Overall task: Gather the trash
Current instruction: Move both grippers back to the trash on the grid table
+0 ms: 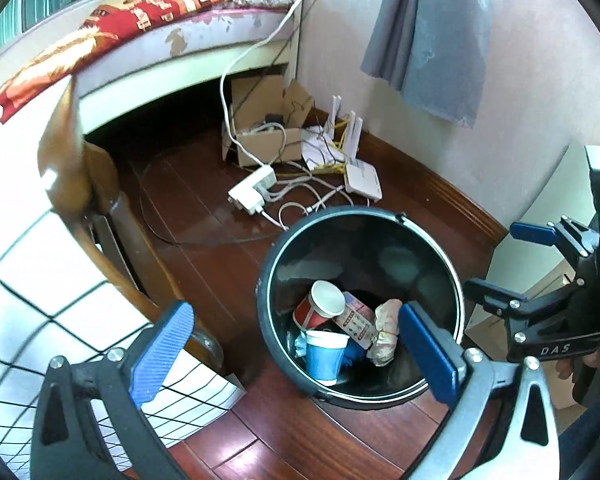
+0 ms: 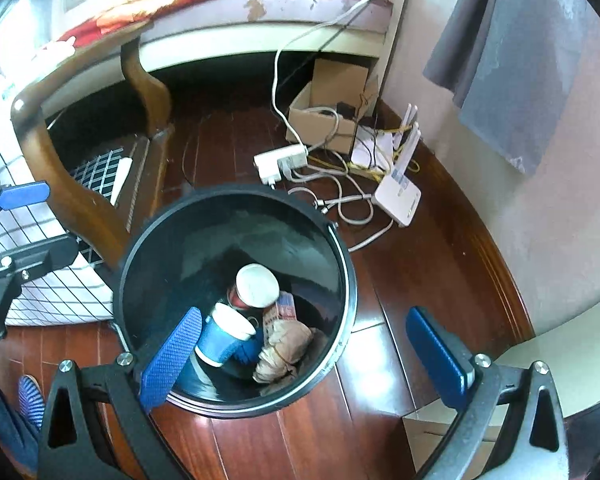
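A black round trash bin (image 1: 268, 296) (image 2: 340, 280) stands on the wooden floor. Inside lie a red paper cup (image 1: 318, 308) (image 2: 254, 286), a blue paper cup (image 1: 325, 354) (image 2: 224, 336), a printed card (image 1: 356, 320) and a crumpled paper wad (image 1: 386, 332) (image 2: 282, 350). My left gripper (image 1: 300, 354) hovers above the bin's near rim, open, nothing between its blue pads. My right gripper (image 2: 306, 360) hangs over the bin too, open and empty. Each gripper shows at the edge of the other's view: the right gripper (image 1: 500, 262) on the right, the left gripper (image 2: 40, 220) on the left.
A wooden chair (image 2: 80, 200) with a checked cloth (image 1: 40, 300) stands left of the bin. Behind lie a power strip (image 1: 254, 190), tangled cables, a white router (image 1: 362, 180) and an open cardboard box (image 1: 268, 128) under a bed. A wall and white furniture (image 2: 560, 344) close the right side.
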`<control>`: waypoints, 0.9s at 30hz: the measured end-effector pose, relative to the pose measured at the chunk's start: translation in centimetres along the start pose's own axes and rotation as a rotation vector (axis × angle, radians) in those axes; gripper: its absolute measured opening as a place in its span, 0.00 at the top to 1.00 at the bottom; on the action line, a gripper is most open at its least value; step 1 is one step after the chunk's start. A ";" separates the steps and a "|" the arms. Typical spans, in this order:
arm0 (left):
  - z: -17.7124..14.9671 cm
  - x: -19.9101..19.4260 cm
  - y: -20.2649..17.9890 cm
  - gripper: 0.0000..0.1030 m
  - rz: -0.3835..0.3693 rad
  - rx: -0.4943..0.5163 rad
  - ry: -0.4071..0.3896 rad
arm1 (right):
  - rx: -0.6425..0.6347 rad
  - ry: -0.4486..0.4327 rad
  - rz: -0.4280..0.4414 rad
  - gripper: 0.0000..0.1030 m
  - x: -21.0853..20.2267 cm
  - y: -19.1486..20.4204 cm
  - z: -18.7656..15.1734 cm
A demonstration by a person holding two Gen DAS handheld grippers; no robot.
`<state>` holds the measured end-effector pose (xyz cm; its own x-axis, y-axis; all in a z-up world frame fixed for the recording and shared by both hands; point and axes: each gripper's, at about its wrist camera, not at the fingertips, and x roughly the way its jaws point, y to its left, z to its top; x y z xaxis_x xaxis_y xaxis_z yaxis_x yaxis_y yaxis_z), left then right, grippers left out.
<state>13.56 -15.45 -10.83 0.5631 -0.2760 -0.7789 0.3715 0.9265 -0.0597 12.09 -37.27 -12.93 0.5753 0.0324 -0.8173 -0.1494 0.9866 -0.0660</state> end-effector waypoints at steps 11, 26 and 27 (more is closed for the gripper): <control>0.6 -6.1 1.9 0.00 0.051 -0.014 -0.119 | 0.047 -0.122 0.042 0.00 -4.0 1.2 2.6; 0.1 -15.4 11.9 0.00 0.237 -0.122 -0.287 | -0.060 -0.295 0.153 0.00 -8.0 10.8 9.3; -0.3 -16.2 13.2 0.00 0.262 -0.142 -0.294 | -0.073 -0.305 0.168 0.00 -8.3 11.9 9.8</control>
<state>9.19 1.32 0.80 0.8195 -0.0690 -0.5689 0.0944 0.9954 0.0153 13.45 -24.26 -1.32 0.7497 0.2502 -0.6127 -0.3128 0.9498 0.0051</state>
